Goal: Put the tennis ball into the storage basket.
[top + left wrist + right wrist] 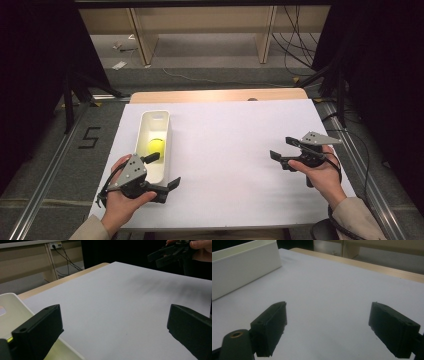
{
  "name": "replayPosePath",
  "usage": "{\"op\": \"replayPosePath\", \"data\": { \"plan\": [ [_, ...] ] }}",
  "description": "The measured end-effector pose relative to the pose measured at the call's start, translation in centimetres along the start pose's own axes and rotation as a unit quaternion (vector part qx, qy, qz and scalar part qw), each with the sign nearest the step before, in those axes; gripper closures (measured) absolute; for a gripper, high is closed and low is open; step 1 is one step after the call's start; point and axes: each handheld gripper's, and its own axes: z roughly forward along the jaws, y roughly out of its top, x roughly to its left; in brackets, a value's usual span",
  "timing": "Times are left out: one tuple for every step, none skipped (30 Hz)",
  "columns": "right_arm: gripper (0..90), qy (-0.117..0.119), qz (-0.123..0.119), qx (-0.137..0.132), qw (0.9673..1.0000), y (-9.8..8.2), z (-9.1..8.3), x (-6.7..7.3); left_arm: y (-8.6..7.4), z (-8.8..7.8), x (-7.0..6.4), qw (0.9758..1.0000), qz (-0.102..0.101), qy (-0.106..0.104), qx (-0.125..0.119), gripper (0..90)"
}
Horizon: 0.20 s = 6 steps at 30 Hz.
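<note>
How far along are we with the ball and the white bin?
Done, by the look of it: the yellow-green ball lies inside the white bin. In hand: nothing. The left gripper stands open beside the bin's near end, and the right gripper is open over bare table. Left: seemingly nothing more to put in the bin.

two hand-held black grippers, left gripper (164, 171) and right gripper (283, 148), each topped by a grey three-cornered screwed plate, trailing black cables; the person's sleeves (357, 216) are beige.
</note>
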Motion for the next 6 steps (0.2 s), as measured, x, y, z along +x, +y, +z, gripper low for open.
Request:
{"op": "replayPosePath", "data": {
  "plan": [
    [15.8,-0.001,-0.001,0.0,1.0,-0.02,0.04,-0.01,0.0,0.0,0.01,1.0,0.0,0.0,0.0,0.0],
    [15.8,0.0,-0.001,-0.001,1.0,-0.05,0.08,-0.01,0.01,0.0,0.01,1.0,0.001,0.0,0.0,0.0],
    [15.8,0.001,0.0,-0.004,1.0,-0.07,0.12,-0.01,0.02,0.01,0.0,1.0,0.0,0.0,0.0,0.0],
    [15.8,0.001,0.0,-0.004,1.0,-0.07,0.12,-0.02,0.03,0.02,0.0,1.0,0.001,0.0,0.0,0.0],
    [15.8,0.001,0.001,-0.005,1.0,-0.07,0.12,-0.03,0.04,0.04,0.0,1.0,0.001,0.0,0.0,0.0],
    [15.8,0.002,0.002,-0.005,1.0,-0.05,0.09,-0.05,0.05,0.05,0.0,1.0,0.001,0.0,0.0,0.0]
  ]
}}
